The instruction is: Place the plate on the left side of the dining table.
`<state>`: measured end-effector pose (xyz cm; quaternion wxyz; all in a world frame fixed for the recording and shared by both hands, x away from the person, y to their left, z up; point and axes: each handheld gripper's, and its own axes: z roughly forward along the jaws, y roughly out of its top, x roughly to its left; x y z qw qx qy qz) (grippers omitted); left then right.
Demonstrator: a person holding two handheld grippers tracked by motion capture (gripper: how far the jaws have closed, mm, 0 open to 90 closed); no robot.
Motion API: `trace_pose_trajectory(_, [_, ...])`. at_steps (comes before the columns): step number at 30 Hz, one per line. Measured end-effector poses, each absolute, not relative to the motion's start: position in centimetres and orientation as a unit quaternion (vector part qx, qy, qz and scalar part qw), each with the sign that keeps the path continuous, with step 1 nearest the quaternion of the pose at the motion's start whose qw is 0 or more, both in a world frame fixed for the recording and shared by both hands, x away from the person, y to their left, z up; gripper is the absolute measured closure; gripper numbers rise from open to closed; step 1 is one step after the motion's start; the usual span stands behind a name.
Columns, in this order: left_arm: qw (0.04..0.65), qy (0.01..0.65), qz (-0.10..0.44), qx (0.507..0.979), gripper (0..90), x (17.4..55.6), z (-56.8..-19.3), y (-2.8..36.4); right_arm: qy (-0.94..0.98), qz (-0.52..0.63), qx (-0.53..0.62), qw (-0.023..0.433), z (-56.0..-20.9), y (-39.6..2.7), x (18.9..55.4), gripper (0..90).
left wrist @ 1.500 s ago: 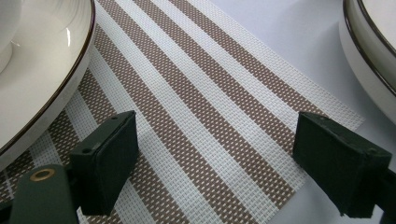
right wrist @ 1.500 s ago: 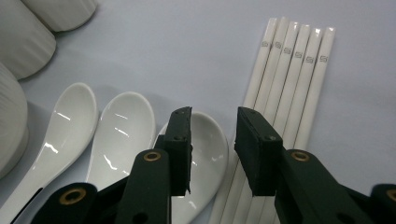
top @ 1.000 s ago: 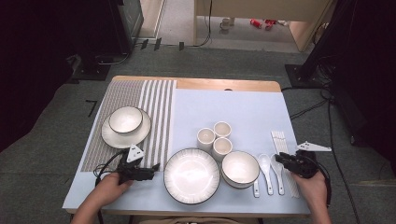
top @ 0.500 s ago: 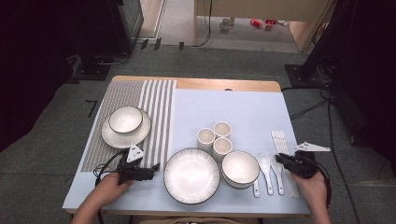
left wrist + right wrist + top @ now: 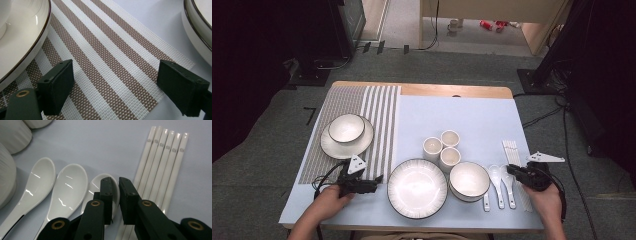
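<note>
While right gripper (image 5: 114, 182) hovers over rightmost spoon (image 5: 100, 187), jaws just closing, nearly shut, empty; left gripper (image 5: 115, 82) open over striped placemat (image 5: 110, 50). Next: reopen, straddle spoon.

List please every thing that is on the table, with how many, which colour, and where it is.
striped placemat: 1, brown and white, left part of the table
plate with a bowl on it: 1 set, white with dark rims, on the placemat
large plate: 1, white with dark rim, front centre
cups: 3, white, grouped behind the large plate
bowl: 1, white, right of the large plate
spoons: 3, white, side by side right of the bowl
chopsticks: 5 sticks, white, right of the spoons
left hand-held gripper: 1, black, jaws open over the placemat corner
right hand-held gripper: 1, black, jaws just closed nearly together above the rightmost spoon, gripping nothing
</note>
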<state>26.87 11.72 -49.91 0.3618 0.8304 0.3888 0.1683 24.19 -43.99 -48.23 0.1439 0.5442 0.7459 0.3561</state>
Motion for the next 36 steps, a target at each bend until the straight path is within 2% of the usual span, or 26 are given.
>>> trace_pose_trajectory(13, [0.362, 0.389, 0.168, 0.83, 14.4, 26.9, -49.9, 11.7, 0.745, 0.358, 0.547, 0.135, -48.0, -44.0, 24.2, 85.4])
trace_pose_trajectory(36, [0.363, 0.388, 0.169, 0.83, 14.4, 26.8, -49.9, 11.7, 0.747, 0.357, 0.539, 0.152, -47.8, -44.2, 26.1, 86.0])
